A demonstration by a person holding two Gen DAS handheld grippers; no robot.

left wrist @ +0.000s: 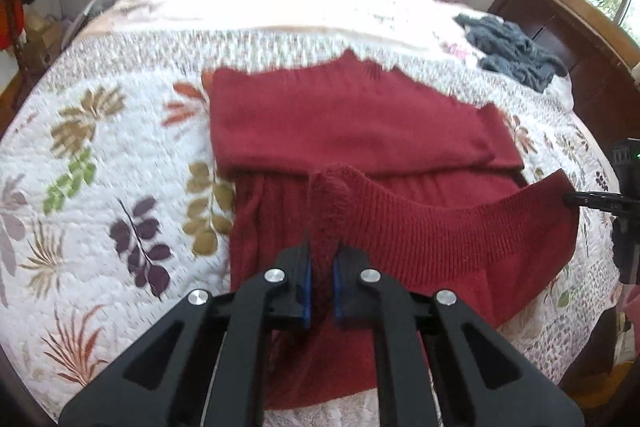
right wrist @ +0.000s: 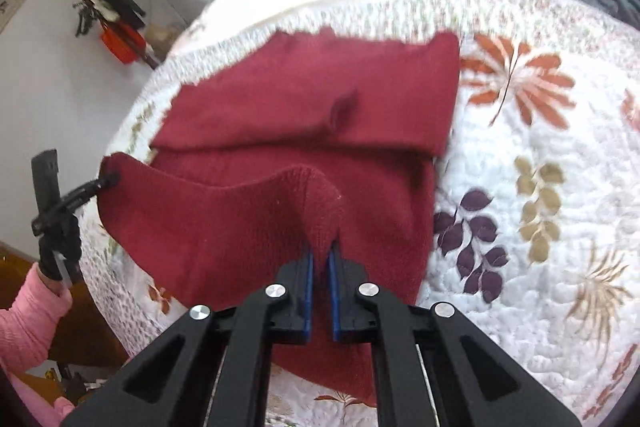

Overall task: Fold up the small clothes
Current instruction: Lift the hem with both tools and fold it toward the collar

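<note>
Red knitted sweater lies near the middle of a bed covered by a white quilt printed with leaves; its far part is folded flat, while its ribbed hem is lifted off the quilt. Left gripper, seen from its own camera, has its blue-padded fingers closed almost together on a raised bunch of the hem; in the right wrist view the same tool pinches the hem's corner at the left. Right gripper likewise has its jaws nearly closed on a peak of the hem, which stretches between the two tools. A hand in a black glove with a pink sleeve holds the left tool. Dark grey clothing lies crumpled at the bed's far right corner, beside a wooden headboard.
</note>
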